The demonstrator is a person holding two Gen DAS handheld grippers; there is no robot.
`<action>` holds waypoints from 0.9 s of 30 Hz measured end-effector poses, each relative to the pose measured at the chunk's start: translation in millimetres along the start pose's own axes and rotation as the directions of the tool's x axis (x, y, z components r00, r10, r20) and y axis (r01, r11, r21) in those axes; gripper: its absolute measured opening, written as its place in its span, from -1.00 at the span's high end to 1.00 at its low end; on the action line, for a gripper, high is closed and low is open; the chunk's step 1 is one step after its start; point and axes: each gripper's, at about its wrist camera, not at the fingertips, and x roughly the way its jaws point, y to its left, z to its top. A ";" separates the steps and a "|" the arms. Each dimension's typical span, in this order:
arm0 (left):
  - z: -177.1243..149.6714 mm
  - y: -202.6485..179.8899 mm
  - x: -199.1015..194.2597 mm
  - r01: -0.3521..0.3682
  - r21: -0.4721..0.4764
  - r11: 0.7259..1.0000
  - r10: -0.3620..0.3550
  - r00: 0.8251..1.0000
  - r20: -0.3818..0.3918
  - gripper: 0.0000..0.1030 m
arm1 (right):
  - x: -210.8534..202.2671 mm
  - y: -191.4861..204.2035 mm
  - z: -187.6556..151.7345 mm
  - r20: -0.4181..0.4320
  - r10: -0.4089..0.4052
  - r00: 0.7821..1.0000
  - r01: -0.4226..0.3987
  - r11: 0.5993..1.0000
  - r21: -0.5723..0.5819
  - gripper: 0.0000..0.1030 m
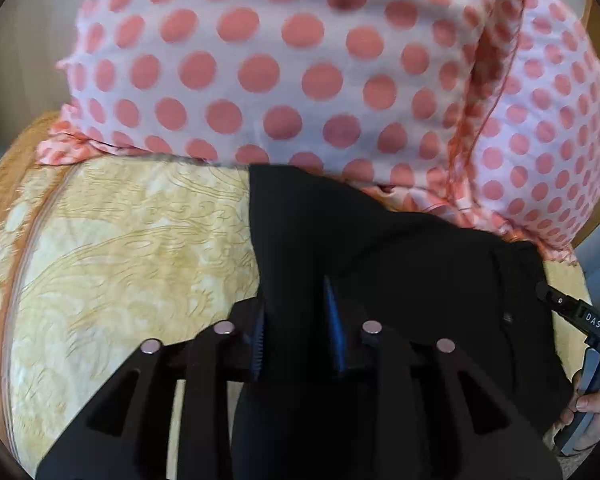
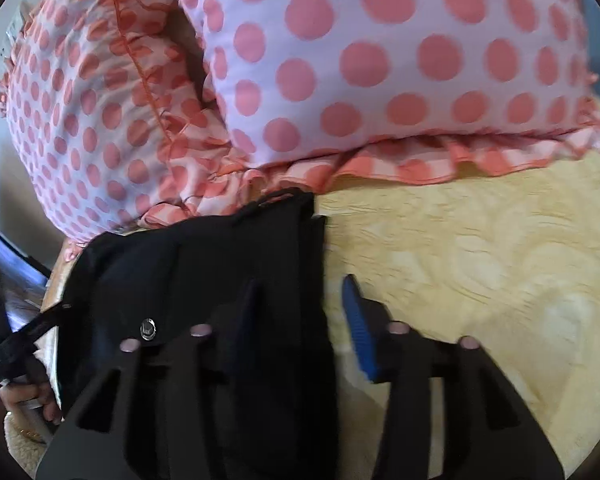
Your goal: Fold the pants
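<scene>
The black pants lie folded on a yellow patterned bedspread, their far edge against the pillows. In the left wrist view my left gripper has its blue-padded fingers set close together around the pants' left edge, with black cloth between them. In the right wrist view the pants fill the lower left, with a metal button showing. My right gripper straddles the pants' right edge: its right blue pad is over the bedspread, its left finger lies over the cloth, with a wide gap between them.
Two white pillows with pink polka dots and ruffled edges lie right behind the pants. The right gripper's body and the person's hand show at the left wrist view's right edge. The other hand shows at lower left in the right wrist view.
</scene>
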 end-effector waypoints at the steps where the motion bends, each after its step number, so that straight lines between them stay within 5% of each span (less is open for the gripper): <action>1: -3.8 0.2 -10.7 0.010 0.001 1.000 -0.010 1.000 0.023 0.29 | -11.7 0.0 -3.9 0.027 0.015 1.000 -0.015 1.000 0.000 -0.10; 4: -29.1 -6.8 -62.5 0.103 0.039 0.994 -0.107 0.987 0.124 -0.23 | -56.3 9.3 -23.5 0.105 0.125 0.987 -0.119 0.991 -0.065 -0.20; 6: -44.8 -14.2 -80.9 0.172 0.060 0.983 -0.179 0.975 0.130 -0.30 | -71.6 19.6 -40.0 0.078 0.220 0.972 -0.211 0.971 -0.109 -0.20; 9: -66.4 -29.5 -86.5 0.280 0.071 0.957 -0.284 0.957 0.063 -0.49 | -75.7 35.4 -61.0 0.009 0.289 0.957 -0.285 0.947 -0.151 -0.22; 11: -75.4 -34.3 -71.9 0.293 0.057 0.954 -0.293 0.956 -0.012 -0.51 | -65.2 39.8 -70.8 -0.051 0.299 0.953 -0.303 0.942 -0.145 -0.51; 13: -84.3 -34.6 -45.1 0.237 0.023 0.971 -0.233 0.966 -0.111 -0.42 | -43.5 34.0 -83.3 -0.138 0.243 0.960 -0.258 0.960 -0.107 -0.55; 17: -89.2 -43.3 -38.5 0.167 0.059 0.984 -0.162 0.983 -0.089 -0.42 | -46.3 35.2 -80.2 -0.113 0.221 0.969 -0.231 0.970 -0.077 -0.55; 20: -100.3 -47.9 -65.8 0.119 0.097 0.988 -0.118 0.993 -0.019 -0.73 | -65.4 49.6 -86.8 -0.066 0.152 0.986 -0.158 0.982 -0.107 -0.90; 22: -115.3 -52.8 -89.8 0.017 0.182 0.983 -0.028 0.998 0.059 -0.96 | -81.1 59.3 -97.3 -0.001 0.088 0.996 -0.087 0.984 -0.158 -0.97; 27: -161.4 -57.1 -125.0 -0.223 0.288 0.931 0.173 0.966 0.191 -0.96 | -114.4 73.3 -146.8 0.146 0.060 0.987 -0.025 0.973 -0.227 -0.97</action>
